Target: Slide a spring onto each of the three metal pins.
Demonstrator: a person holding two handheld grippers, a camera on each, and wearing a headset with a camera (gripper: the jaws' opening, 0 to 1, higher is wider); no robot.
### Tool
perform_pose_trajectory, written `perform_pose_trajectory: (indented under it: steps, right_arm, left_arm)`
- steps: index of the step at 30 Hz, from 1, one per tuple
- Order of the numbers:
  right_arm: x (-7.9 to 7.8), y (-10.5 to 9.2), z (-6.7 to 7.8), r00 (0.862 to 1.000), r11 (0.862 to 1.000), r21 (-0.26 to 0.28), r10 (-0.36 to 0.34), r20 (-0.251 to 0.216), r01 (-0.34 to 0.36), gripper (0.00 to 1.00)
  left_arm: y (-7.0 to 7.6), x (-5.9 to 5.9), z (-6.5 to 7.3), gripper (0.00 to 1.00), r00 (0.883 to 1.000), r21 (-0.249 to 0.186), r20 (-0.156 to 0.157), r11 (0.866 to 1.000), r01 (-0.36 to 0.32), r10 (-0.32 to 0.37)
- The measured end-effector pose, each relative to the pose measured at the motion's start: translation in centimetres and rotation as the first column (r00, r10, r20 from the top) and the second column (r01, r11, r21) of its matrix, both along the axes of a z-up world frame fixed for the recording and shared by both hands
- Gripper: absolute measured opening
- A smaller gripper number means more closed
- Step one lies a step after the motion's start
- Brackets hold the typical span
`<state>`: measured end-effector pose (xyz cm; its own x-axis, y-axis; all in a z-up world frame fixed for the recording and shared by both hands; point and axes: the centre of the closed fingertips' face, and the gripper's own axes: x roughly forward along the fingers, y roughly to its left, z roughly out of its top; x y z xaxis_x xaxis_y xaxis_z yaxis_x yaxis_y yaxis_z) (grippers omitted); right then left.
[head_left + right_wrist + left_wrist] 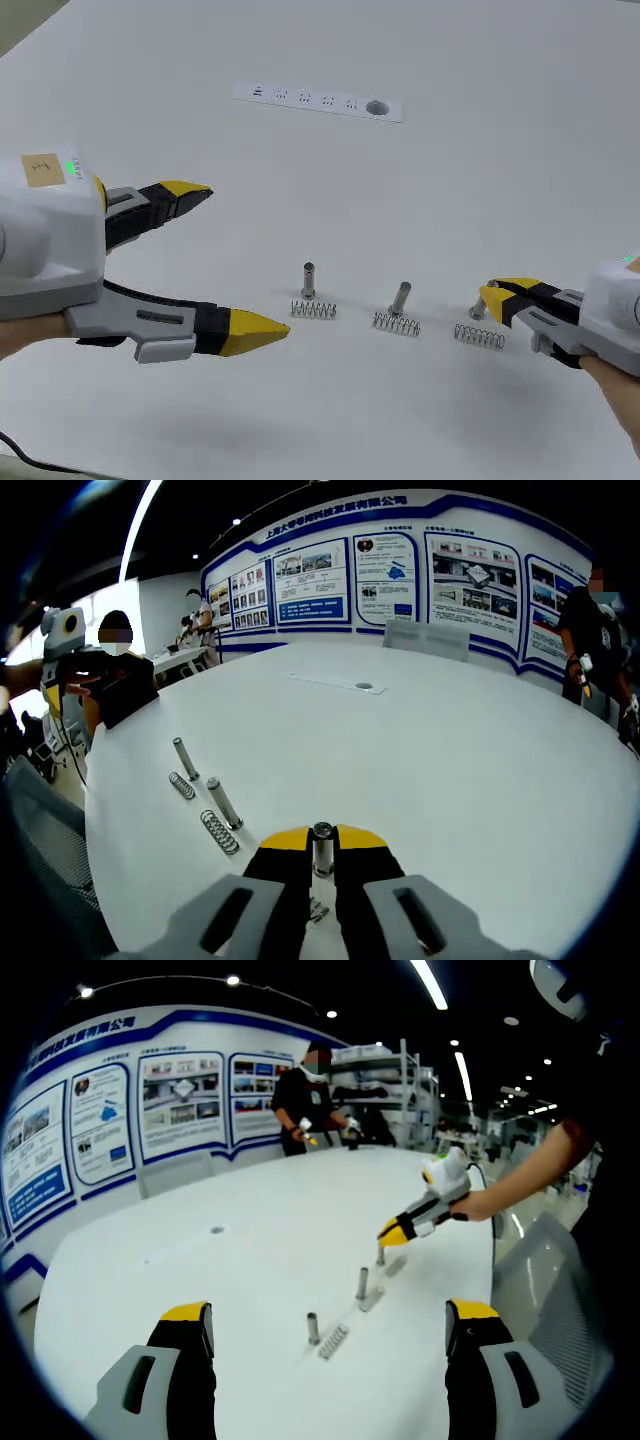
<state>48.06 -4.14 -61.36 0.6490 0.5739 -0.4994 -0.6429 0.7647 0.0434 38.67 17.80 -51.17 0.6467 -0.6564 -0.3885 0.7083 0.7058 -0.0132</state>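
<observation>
**desk**: white and broad. a flush socket strip sits at the far side, well apart from the work.

**pins, three, metal:** left pin, middle pin and right pin stand in a row on the desk near the person. all three are bare.

**springs, three:** left spring, middle spring and right spring lie flat on the desk. each lies just in front of its own pin and none is on a pin. the pairing looks deliberate, so that each spring can be taken up beside the pin it belongs to.

**right tool**: clenched on the right pin. in the right gripper view the pin stands between the yellow tips with its head showing. the likely reason is to steady or lift the pin so a spring can be threaded over it.

**left tool**: released, jaws wide apart, grasping nothing. it hovers above the desk to the left of the row and points toward the pins. it looks like the free tool, placed to fetch a spring.

**status:** judged to be at the start, with no spring fitted.

**handling note:** the next move calls for a light pinch on a spring and lining its bore up with the pin's head. a spring could roll or flick away if squeezed off-centre.
</observation>
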Motion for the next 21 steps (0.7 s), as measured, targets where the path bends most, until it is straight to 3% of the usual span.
perform_pose_trajectory:
  steps: [6,21]
  right_arm:
    - [-0.4,0.4,0.1,0.999,0.999,-0.026,0.033,0.011,-0.033,0.08]
    - [-0.6,0.3,-0.1,0.998,0.998,-0.051,0.042,0.037,-0.040,0.09]
  left_arm:
    - [-0.2,0.1,0.0,0.98,1.000,0.001,0.000,1.000,0.003,-0.003]
    - [-1.2,-0.7,0.2,0.98,0.999,0.008,-0.004,0.999,0.034,-0.034]
